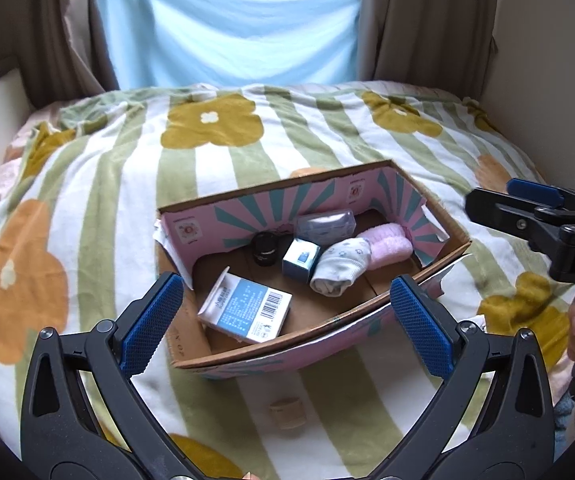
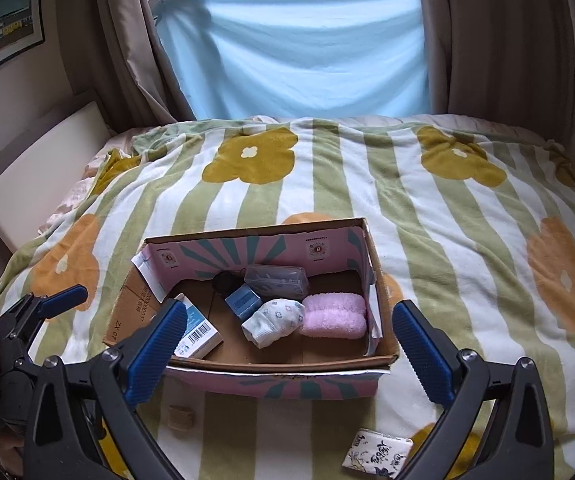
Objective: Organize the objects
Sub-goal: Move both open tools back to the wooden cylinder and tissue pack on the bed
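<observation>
An open cardboard box with a pink and teal lining sits on the bed. Inside lie a blue and white carton, a black jar, a small blue box, a clear plastic case, a white patterned sock and a pink fluffy roll. A tan tape roll and a white patterned pouch lie on the blanket before the box. My left gripper and right gripper are open and empty, just short of the box.
The bed carries a striped flower blanket. Brown curtains and a light blue sheet cover the window behind. A wall with a white cushion runs on the left. The right gripper shows at the edge of the left wrist view.
</observation>
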Available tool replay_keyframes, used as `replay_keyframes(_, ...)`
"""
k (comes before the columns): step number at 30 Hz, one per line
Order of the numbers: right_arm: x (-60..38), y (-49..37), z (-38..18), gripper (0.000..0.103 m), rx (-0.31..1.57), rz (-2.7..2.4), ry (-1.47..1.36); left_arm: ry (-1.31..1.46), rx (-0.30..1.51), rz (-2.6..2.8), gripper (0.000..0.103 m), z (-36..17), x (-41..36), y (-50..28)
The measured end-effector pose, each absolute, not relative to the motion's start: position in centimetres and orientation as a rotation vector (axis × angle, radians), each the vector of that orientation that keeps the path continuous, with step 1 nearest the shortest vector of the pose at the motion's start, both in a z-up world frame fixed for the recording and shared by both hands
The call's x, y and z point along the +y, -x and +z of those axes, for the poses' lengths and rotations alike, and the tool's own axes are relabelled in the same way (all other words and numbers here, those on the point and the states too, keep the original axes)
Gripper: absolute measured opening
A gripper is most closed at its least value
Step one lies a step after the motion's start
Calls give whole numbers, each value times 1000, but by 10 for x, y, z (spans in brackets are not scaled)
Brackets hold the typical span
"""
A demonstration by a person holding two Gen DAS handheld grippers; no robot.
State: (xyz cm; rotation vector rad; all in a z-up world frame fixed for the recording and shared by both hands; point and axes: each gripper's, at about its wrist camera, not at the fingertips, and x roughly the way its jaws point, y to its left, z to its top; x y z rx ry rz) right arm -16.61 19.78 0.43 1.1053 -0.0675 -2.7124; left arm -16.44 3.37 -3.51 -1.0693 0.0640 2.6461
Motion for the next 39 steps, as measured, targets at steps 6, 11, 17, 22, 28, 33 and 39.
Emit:
replay_keyframes(6, 215, 129, 31, 102, -58, -2803, -987, 974, -71, 2721, 103, -11, 18, 138)
replay_keyframes(11, 230, 94, 35, 102, -106, -2847, -897, 898, -115, 2839, 103, -6, 10, 108)
replay_keyframes(17, 230, 66, 0, 102, -38, -2876, -926, 937, -203, 2843, 103, -34, 2, 83)
replay_keyframes(22, 236, 57, -48, 102, -66, -2887, -1015, 1015, -305, 2809, 103, -71, 0, 74)
replay_keyframes(28, 241, 52, -103, 102, -12, -2935, -1115, 1140, -293, 2784, 103, -126, 13, 75)
replay_keyframes(33, 241, 56, -138, 102, 63, -2948, -1210, 1222, -240, 2762, 103, -165, 23, 79)
replay_keyframes(39, 240, 60, -157, 102, 122, -2982, -1246, 1247, -177, 2767, 100, -188, 31, 86)
